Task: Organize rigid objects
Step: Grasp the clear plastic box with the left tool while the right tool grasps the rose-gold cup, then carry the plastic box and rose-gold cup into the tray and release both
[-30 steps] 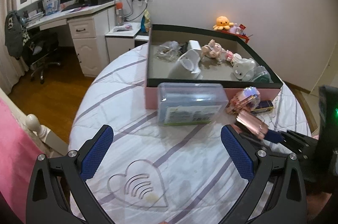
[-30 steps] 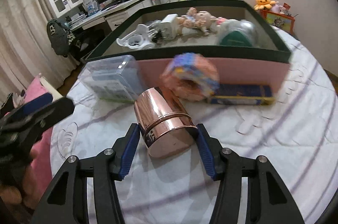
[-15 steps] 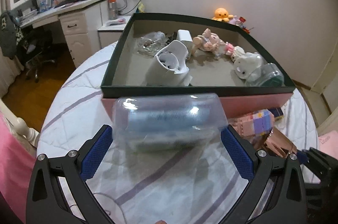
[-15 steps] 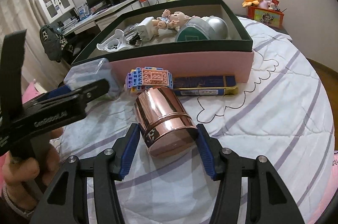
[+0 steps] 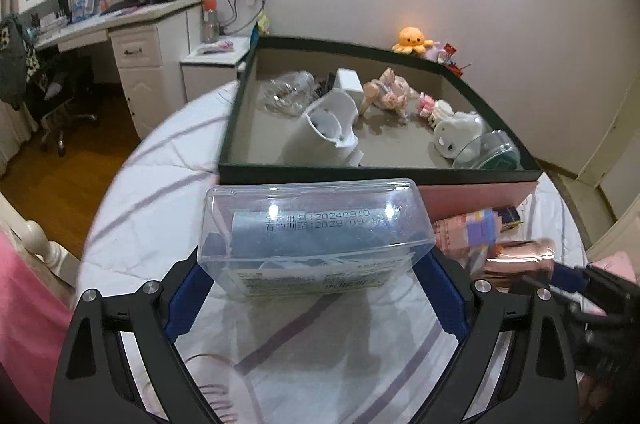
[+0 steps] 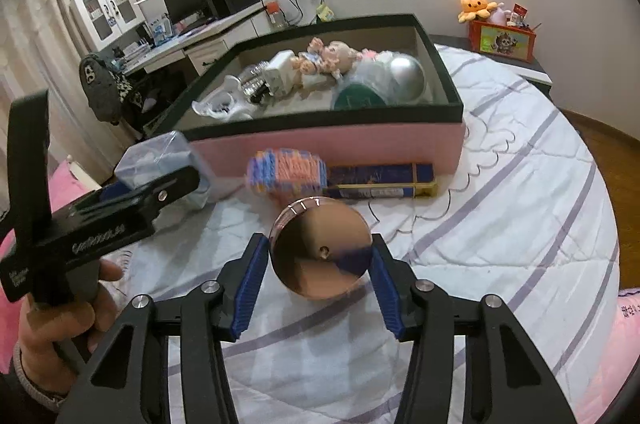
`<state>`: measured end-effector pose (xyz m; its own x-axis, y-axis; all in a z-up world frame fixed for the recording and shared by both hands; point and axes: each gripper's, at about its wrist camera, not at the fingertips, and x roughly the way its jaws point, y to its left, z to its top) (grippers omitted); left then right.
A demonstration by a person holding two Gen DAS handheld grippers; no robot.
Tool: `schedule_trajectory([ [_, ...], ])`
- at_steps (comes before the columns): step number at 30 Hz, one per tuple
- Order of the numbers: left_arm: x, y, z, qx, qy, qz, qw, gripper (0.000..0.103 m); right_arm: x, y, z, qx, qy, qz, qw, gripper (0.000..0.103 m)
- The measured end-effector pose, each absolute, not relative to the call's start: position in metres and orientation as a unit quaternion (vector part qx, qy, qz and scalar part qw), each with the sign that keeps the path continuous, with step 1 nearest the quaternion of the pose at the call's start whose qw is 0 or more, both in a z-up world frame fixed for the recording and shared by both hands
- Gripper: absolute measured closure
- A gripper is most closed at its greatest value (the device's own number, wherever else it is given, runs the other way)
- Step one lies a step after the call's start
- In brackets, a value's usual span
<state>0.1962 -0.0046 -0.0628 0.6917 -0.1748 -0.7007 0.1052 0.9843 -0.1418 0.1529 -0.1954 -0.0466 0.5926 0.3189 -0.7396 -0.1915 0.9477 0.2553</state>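
Before the pink box (image 6: 320, 143), block toy (image 6: 286, 175) beside blue tin (image 6: 380, 179)

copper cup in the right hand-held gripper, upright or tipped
Tipped. The copper cup lies on its side between the right hand-held gripper fingers, its flat round base facing the camera, not standing on the bedspread.
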Motion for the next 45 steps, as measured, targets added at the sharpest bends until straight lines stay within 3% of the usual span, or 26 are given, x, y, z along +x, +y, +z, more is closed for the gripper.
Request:
schedule_trajectory([
  [19,0.184,0.003,-0.051,-0.036,0.378,-0.089,0.921,0.009,0.172,-0.190,-0.071,0.065,0.457,0.138,0.876,0.054],
  [33,0.186,0.002,-0.018,-0.038,0.343,-0.105,0.933,0.009,0.171,-0.200,-0.010,0.077,0.393,0.153,0.903,0.056],
  [45,0.249,-0.008,0.028,-0.034,0.292,-0.107,0.950,0.009,0.251,-0.193,0.040,0.052,0.342,0.155,0.925,0.055],
])
